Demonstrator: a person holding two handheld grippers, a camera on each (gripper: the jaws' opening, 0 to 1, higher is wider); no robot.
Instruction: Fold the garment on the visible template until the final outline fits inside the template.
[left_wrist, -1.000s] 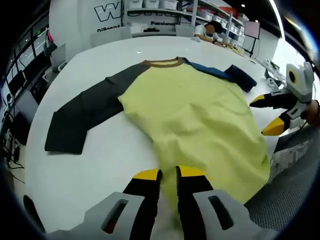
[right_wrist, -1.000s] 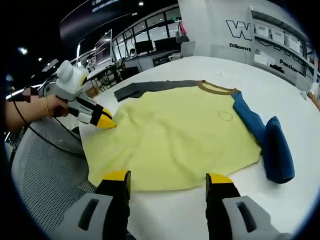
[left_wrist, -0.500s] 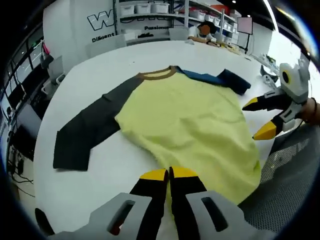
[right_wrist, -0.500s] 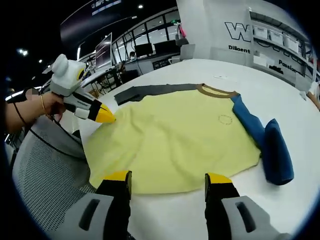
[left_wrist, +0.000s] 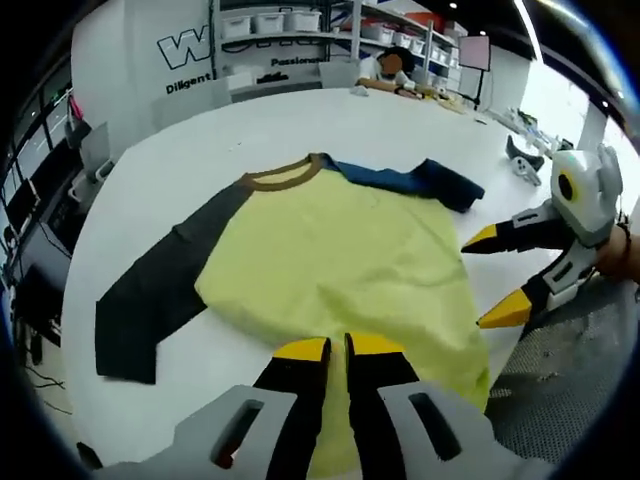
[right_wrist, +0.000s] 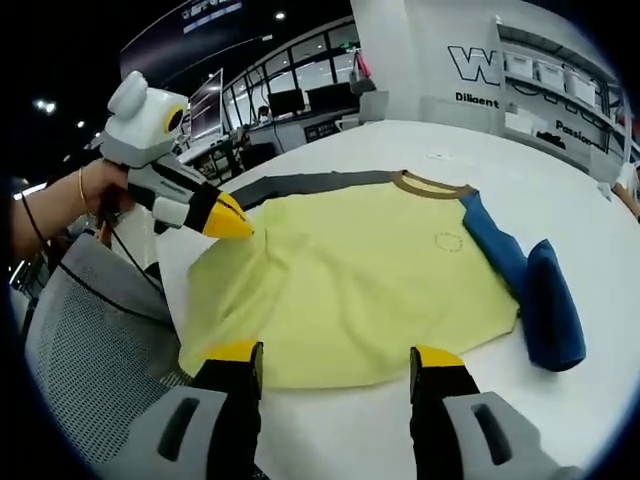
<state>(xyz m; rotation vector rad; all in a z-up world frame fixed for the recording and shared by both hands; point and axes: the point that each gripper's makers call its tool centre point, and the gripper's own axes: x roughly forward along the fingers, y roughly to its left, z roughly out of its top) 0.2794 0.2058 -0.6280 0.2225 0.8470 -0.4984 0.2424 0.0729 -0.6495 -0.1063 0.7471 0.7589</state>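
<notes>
one shirt (right_wrist: 370, 280), two grippers (left_wrist: 335, 350) (right_wrist: 335, 360), one table (left_wrist: 300, 120), one chair (right_wrist: 90, 350)

Right gripper view. Yellow shirt (right_wrist: 365, 285) spread on white table (right_wrist: 560, 195), brown collar (right_wrist: 432, 184) at far side. Dark grey sleeve (right_wrist: 300, 183) stretched out flat to the left; blue sleeve (right_wrist: 535, 290) bunched at the right. Left gripper (right_wrist: 235, 222), held in a hand (right_wrist: 100, 190), pinching the shirt's left hem corner, jaws closed on the cloth. Right gripper (right_wrist: 335, 358) at bottom, jaws parted, just short of the near hem. Grey mesh chair (right_wrist: 90, 350) at lower left.
</notes>
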